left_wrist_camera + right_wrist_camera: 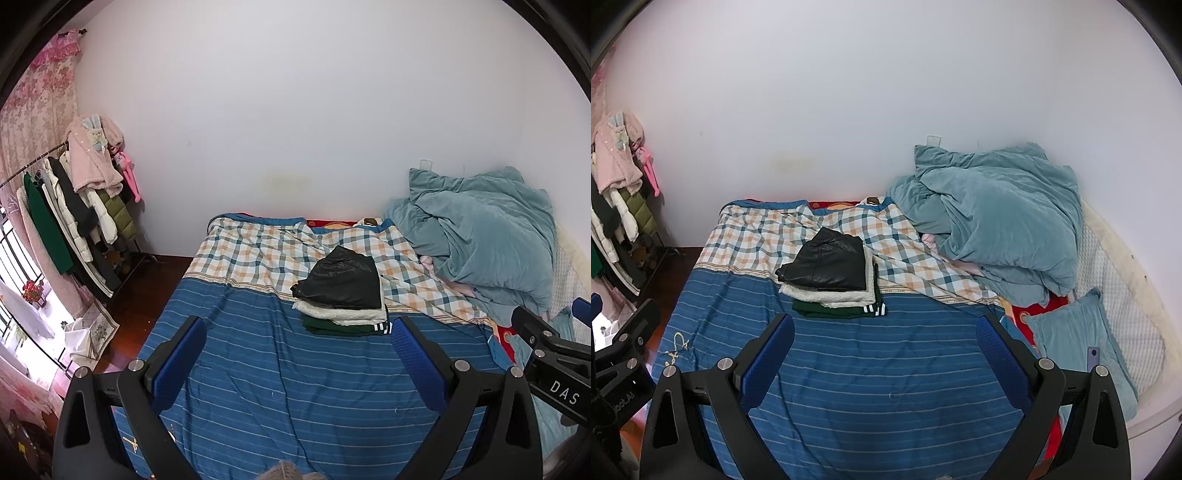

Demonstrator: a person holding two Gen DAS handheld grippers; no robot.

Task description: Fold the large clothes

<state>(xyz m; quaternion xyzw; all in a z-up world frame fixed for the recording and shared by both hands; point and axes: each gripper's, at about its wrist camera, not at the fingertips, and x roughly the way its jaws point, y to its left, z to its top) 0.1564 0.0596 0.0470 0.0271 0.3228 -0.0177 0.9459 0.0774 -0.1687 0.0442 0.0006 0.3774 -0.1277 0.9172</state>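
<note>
Right now both your grippers hang above the near end of the bed with nothing between their fingers; the left gripper (298,352) has its blue pads spread wide over the striped blue bedspread (280,398), and the right gripper (885,349) is spread just as wide over the same cloth; neither touches any fabric.

Ahead of both, at the centre of each frame, lies the stack of folded clothes (343,295); it sits where the blue stripes meet the checked quilt (251,251). You can count three garments in it: a dark green one with white stripes (842,310) at the bottom, a cream fleecy one (831,293) in the middle, a black leathery one (827,264) on top. Its long axis runs roughly across the frame, tilted a little up to the right.

From the left wrist view the stack is forward and slightly right of centre; from the right wrist view it is forward and slightly left; so it lies between your two hands, and I judge neither clearly nearer.

No unfolded garment lies on the blue cloth near you; farther off, in the right of the frame, one rumpled teal duvet (993,218) is heaped against the wall, with one teal pillow (1075,350) below it; at the far left one clothes rack (74,206) holds several hung coats, too bunched to count.
</note>
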